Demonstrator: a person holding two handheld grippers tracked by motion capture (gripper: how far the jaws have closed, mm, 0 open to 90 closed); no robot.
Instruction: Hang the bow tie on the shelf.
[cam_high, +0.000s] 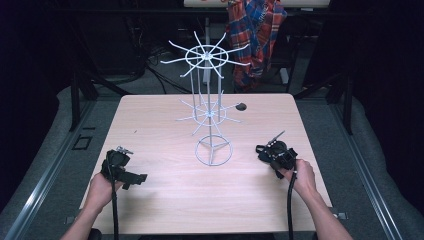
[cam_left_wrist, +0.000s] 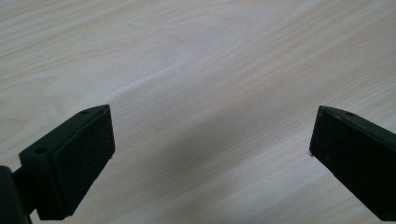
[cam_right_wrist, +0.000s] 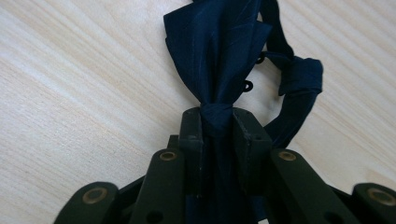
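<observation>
Navy bow tie (cam_high: 267, 150), high view: lower right of frame, clamped in right claw (cam_high: 272, 151); white wire rack (cam_high: 212, 112) stands up-left of it, centre frame. Left claw (cam_high: 131, 177) idles lower left, farther from the tie.
Left gripper view: jaws wide apart over bare desk (cam_left_wrist: 196, 60).
Right gripper view: jaws pinch the tie's knot (cam_right_wrist: 215, 116); its long axis runs up-frame, strap looping right.
</observation>
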